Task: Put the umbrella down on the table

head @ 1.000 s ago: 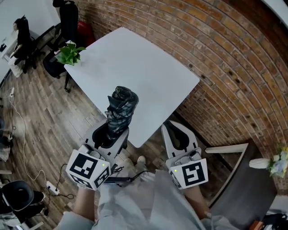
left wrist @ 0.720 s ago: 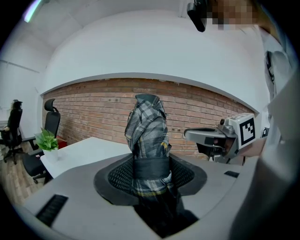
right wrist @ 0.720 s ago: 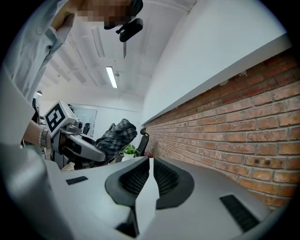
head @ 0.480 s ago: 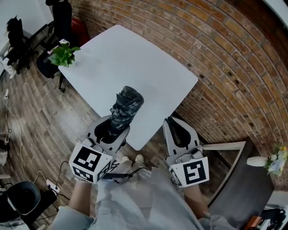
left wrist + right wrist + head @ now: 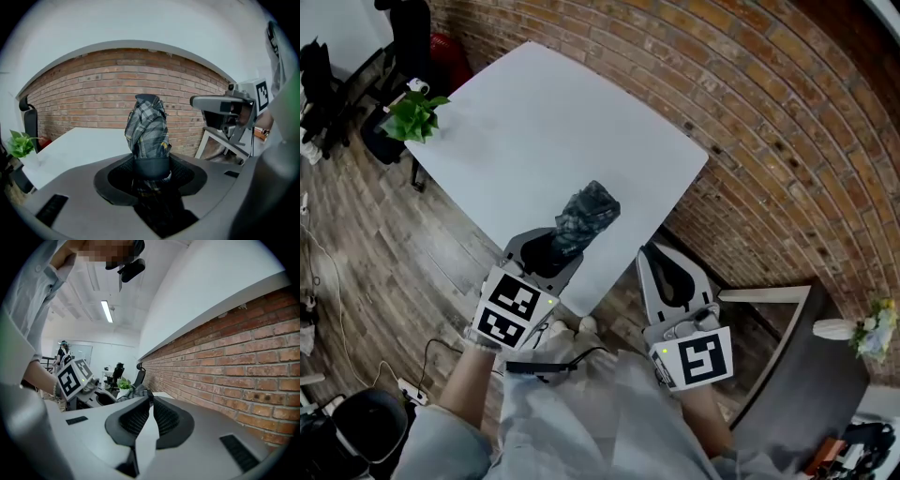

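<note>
Compared with a second earlier, when the folded dark plaid fabric umbrella [image 5: 586,216] was carried nearly upright, it is now seen tipped over, its free end leaning away towards the brick wall. It has also been brought lower and further in over the near corner of the white square table [image 5: 544,122]. Its lower end is clamped between the jaws of the left gripper [image 5: 551,248], which are pressed on the black band round the bundle, as the left gripper view confirms [image 5: 151,171]. The right gripper [image 5: 661,258] is kept beside the table's edge with its jaws closed together on nothing. From the tilt, the laying-down is judged to be under way but unfinished: the umbrella appears held above the tabletop rather than resting on it, so further lowering and a release would be needed.

The tabletop is bare and smooth apart from a small green potted plant [image 5: 411,117] at its far left corner. A red brick wall [image 5: 769,112] is seen along one side, a wood-plank floor [image 5: 366,253] beneath, and black office chairs [image 5: 403,28] beyond.
</note>
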A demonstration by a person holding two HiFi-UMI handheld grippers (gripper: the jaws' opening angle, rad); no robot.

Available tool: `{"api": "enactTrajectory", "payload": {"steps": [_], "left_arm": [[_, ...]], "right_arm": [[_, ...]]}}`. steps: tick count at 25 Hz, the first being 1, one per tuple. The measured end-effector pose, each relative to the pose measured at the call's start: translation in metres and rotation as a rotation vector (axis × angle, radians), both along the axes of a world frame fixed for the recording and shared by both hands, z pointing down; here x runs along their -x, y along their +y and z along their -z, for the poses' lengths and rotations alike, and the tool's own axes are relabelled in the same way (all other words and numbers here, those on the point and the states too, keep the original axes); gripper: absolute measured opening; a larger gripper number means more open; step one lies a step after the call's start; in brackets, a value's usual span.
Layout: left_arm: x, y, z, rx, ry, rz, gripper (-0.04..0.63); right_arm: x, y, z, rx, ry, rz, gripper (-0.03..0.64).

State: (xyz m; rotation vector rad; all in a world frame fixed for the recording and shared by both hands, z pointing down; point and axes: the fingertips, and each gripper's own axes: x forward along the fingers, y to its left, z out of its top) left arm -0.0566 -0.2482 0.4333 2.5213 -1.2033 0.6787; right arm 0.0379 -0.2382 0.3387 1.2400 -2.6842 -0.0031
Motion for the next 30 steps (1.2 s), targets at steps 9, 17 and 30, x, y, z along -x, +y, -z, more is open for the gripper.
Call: {"api": "enactTrajectory", "payload": {"steps": [9,17,30], "left_arm": [[-0.028,-0.034,-0.083,0.146,-0.16,-0.111,0.219],[-0.038,-0.047,-0.144,0.235,-0.356,-0.184,0.219],[-0.059,-0.058,-0.177,0.258,-0.452,-0.257,0.245]], "right_arm": [[-0.015,-0.003,-0.023,0.061,0.018,-0.042,0.057],[-0.024,-0.005,-0.028,0.057,-0.017,-0.098,0.057],[-0.044,0.002,-0.045,0.101,-0.006,-0.151,0.057]]}}
